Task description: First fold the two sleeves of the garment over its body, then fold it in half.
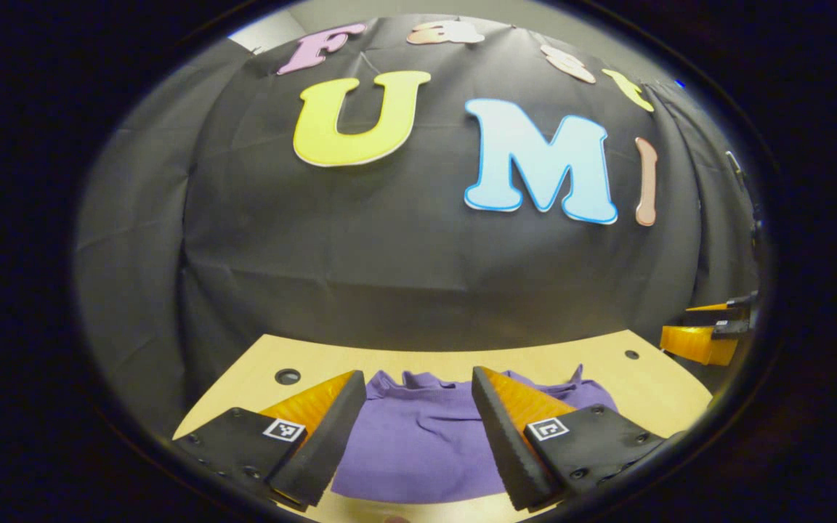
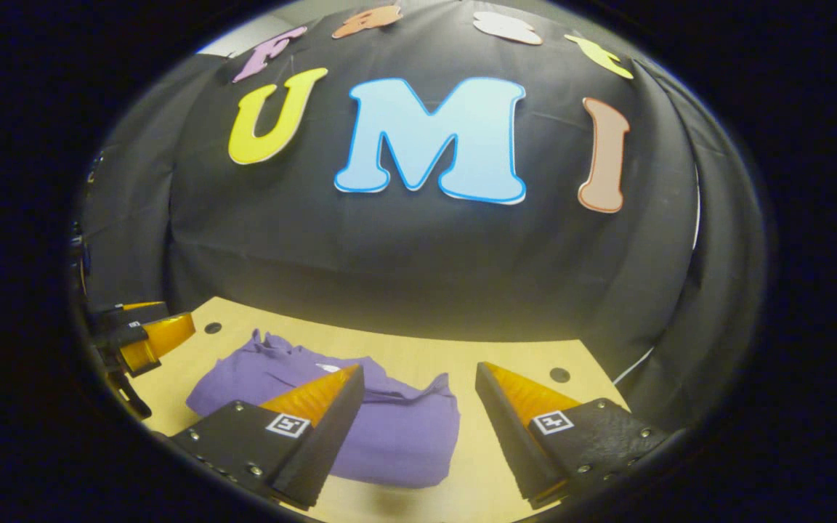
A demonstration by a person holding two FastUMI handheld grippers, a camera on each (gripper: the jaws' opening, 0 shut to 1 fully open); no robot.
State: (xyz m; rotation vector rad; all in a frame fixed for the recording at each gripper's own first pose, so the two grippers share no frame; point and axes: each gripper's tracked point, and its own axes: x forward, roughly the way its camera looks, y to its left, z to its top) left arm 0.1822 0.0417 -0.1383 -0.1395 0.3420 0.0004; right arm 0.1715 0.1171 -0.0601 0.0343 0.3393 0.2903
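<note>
A purple garment [image 1: 418,436] lies bunched in a compact folded shape on the light wooden table [image 1: 317,363]. In the left gripper view my left gripper [image 1: 418,385] hangs above it, open, with the cloth showing between its fingers and nothing held. In the right gripper view the same garment [image 2: 397,436] lies at lower left, partly behind one finger. My right gripper [image 2: 418,378] is open and holds nothing, above the garment's right edge. The right gripper [image 1: 709,334] shows at the far right of the left gripper view; the left gripper [image 2: 142,334] shows at the far left of the right gripper view.
Small round holes [image 1: 288,376] [image 2: 559,375] mark the tabletop near its far corners. The black cloth wall [image 1: 418,254] rises just behind the table's far edge. Bare table [image 2: 520,349] lies to the right of the garment.
</note>
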